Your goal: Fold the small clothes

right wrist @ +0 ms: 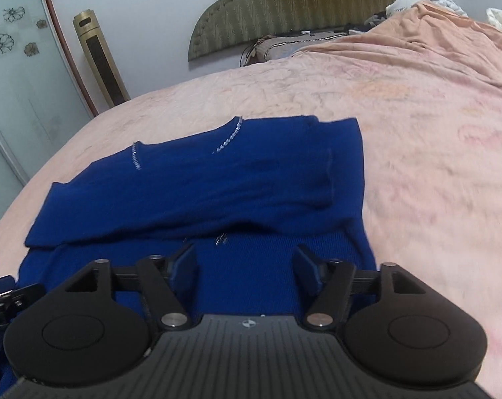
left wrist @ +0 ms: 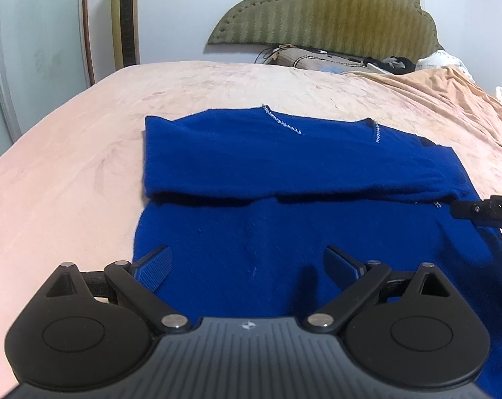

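Note:
A deep blue knit sweater lies flat on the pink bed, its sleeves folded across the chest in a band, pale stitching at the shoulders. My left gripper hovers over the sweater's near part, open, with only cloth showing below the gap. In the right wrist view the same sweater fills the middle, and my right gripper stands open above its lower right part, nothing pinched between the pads. The right gripper's black finger pokes in at the right edge of the left wrist view.
The pink bedspread stretches wide on every side of the sweater. A green padded headboard and a pillow with cables stand at the far end. A gold tower fan stands by the wall on the left.

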A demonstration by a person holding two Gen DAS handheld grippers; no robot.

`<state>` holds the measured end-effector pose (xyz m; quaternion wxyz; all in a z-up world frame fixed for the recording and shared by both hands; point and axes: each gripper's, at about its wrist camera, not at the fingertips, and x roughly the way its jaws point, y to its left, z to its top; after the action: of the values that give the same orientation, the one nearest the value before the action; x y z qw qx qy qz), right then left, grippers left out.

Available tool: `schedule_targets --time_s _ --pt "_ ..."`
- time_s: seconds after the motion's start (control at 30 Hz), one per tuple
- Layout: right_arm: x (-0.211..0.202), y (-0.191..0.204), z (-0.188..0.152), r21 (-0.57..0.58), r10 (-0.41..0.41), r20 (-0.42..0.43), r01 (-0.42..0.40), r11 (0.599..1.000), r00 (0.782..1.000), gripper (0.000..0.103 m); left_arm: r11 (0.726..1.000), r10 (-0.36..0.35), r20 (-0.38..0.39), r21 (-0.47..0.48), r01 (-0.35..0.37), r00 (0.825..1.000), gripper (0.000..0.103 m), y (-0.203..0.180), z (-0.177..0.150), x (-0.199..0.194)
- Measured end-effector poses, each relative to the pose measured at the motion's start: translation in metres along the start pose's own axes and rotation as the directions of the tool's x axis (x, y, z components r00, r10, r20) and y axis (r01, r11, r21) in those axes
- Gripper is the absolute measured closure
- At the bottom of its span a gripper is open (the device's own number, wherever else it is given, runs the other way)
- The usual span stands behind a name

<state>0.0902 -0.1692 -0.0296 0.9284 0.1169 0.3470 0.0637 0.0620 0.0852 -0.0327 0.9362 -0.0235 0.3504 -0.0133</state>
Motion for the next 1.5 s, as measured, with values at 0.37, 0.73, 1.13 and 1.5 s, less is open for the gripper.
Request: schedule_targets --time_s 0.37,0.73,1.13,1.5 --pt "-0.01 0.016 -0.03 -0.053 -0.049 0.018 0.05 0.997 0.999 0.014 1.0 -0.017 -0.021 0.018 0.017 1.0 0.005 -0.014 -0.015 -0.002" --pt "-0.01 0.028 -0.041 -0.128 -0.097 0.02 0.099 0.987 0.995 0.0 0.999 0.003 -0.019 0.042 -0.003 1.0 0.005 -0.02 -0.021 0.0" --pt "-0.012 0.035 -0.052 -0.174 -0.133 0.034 0.137 0.975 0.99 0.0 0.996 0.034 0.016 0.08 -0.035 0.999 0.002 -0.026 -0.03 0.003" --pt "-0.012 0.039 -0.058 -0.196 -0.155 0.045 0.161 0.967 0.987 0.0 0.996 0.033 0.029 0.085 -0.036 0.999 0.0 -0.026 -0.033 0.002"
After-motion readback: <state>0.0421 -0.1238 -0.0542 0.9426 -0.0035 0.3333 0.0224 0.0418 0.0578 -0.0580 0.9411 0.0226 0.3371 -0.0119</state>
